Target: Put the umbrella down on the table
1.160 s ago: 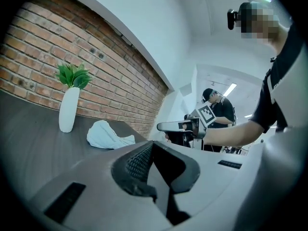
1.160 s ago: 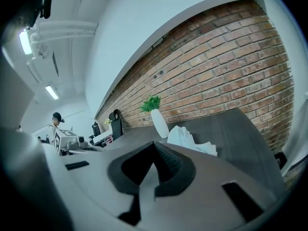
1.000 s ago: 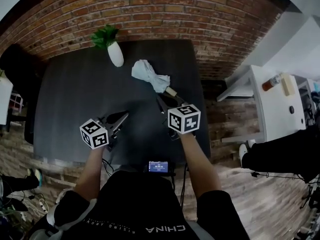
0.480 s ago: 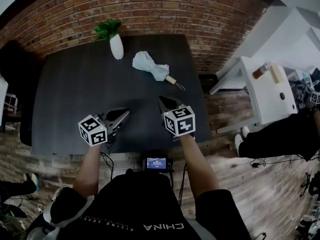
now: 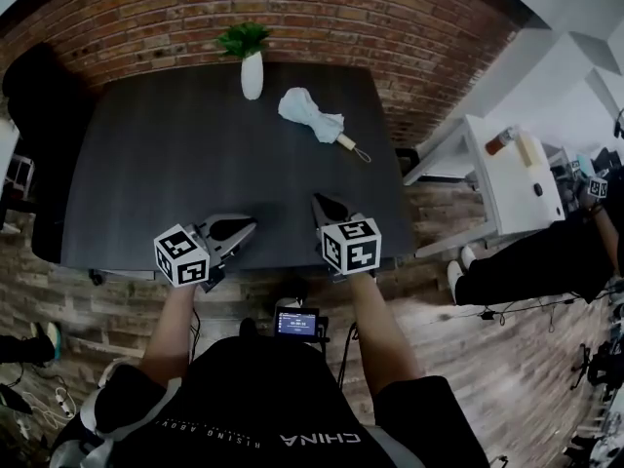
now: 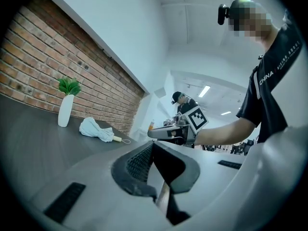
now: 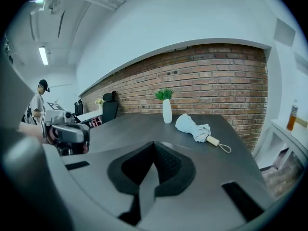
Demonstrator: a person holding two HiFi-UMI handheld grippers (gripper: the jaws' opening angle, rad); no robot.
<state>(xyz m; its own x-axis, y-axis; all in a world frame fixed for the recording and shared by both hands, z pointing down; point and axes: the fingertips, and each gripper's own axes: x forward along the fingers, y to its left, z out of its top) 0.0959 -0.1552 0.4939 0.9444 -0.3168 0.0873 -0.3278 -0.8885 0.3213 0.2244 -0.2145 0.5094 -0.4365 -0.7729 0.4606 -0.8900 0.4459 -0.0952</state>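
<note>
Comparing with a second ago, when the right tool (image 5: 320, 203) had its tips just beside the umbrella (image 5: 312, 115), both tools have drawn back to the desk's (image 5: 146, 174) near edge at the lower middle of the head view, well apart from the umbrella. It lies on the desk at the upper middle of the frame, to the right of the vase (image 5: 252, 74), touched by neither tool. The left tool (image 5: 239, 224) is closed and empty, its jaws meeting at the tip in the left gripper view. The right tool is closed and empty too. There are two tools, one umbrella, one vase and one desk. The umbrella is folded, a crumpled bundle of pale cloth with a short light handle and a thin cord loop at its end. The vase is white, smooth and slim, with green leaves on top. The desk is dark, flat and rectangular, and a red brick wall (image 5: 322, 18) runs behind it.
</note>
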